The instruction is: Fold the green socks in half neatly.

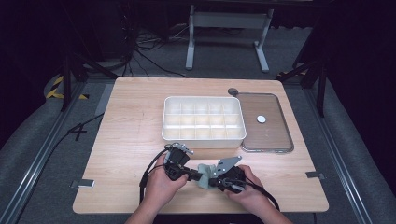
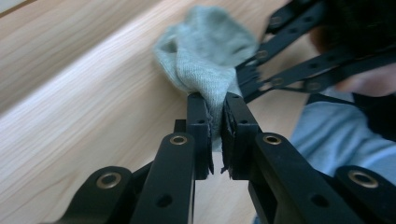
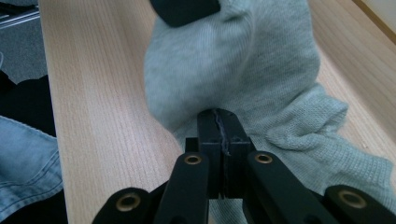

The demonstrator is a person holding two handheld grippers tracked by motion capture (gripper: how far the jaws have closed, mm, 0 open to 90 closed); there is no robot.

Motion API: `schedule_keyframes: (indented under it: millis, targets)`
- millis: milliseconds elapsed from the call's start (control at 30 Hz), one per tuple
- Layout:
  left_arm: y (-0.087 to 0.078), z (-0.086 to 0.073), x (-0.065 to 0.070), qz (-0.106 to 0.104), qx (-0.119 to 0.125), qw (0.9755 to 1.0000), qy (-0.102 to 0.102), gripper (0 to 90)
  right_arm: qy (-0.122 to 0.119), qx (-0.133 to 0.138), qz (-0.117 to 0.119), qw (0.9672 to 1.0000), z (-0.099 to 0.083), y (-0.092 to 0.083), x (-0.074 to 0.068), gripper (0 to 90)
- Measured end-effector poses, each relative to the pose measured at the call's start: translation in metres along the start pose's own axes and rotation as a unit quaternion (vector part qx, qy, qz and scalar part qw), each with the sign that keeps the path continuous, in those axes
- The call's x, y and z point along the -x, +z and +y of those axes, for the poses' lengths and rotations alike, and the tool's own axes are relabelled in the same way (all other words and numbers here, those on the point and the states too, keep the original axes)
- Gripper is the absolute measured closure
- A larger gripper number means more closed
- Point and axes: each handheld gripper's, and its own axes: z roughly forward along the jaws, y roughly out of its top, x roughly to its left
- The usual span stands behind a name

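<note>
Left gripper (image 1: 192,176) clamped on one end of a grey-green sock (image 1: 204,174), fabric pinched tight. Sock bunched up just above the table (image 1: 126,140) near the front edge, between both hands. Right gripper (image 1: 212,182) pinched shut on the other end. Further back, white divided box (image 1: 204,119), then clear lid (image 1: 267,122) beside it.

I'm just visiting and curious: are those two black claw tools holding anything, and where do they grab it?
Both hold one grey sock. The left gripper pinches a fold at one end, the right gripper a fold on the opposite side.
</note>
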Motion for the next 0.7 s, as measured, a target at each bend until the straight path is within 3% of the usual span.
schedule_keyframes:
  millis: [67,167,367,433,500,533,600,700]
  targets:
    - [0.004,0.003,0.005,-0.001,-0.001,0.9999,0.016,82.9,-0.001,0.0,0.001,1.0,0.0,0.0,0.0,89.8]
    - [0.007,0.004,0.007,-0.004,-0.004,0.9998,0.021,83.0,0.0,0.003,0.009,1.0,0.001,0.002,-0.004,89.5]
    - [-0.001,0.003,0.003,-0.004,-0.009,0.9999,-0.003,83.0,-0.002,0.009,0.007,0.9999,0.001,-0.005,-0.005,85.1]
    - [-0.005,0.003,0.001,0.001,-0.014,0.9998,-0.012,83.0,0.017,0.027,-0.002,0.9995,-0.003,-0.021,0.004,85.2]
    - [-0.005,0.003,0.0,0.003,-0.018,0.9997,-0.016,83.0,0.025,0.03,-0.008,0.9992,-0.005,-0.026,0.006,85.2]
    - [-0.005,0.003,-0.001,0.005,-0.02,0.9996,-0.019,83.0,0.039,0.029,-0.027,0.9984,-0.008,-0.033,0.01,85.1]
    - [-0.004,0.005,-0.002,0.005,-0.024,0.9995,-0.02,83.0,0.059,0.018,-0.038,0.9973,-0.013,-0.036,0.017,84.8]
    - [-0.003,0.007,-0.001,0.004,-0.025,0.9995,-0.018,83.0,0.07,-0.015,-0.047,0.9963,-0.02,-0.026,0.019,84.4]
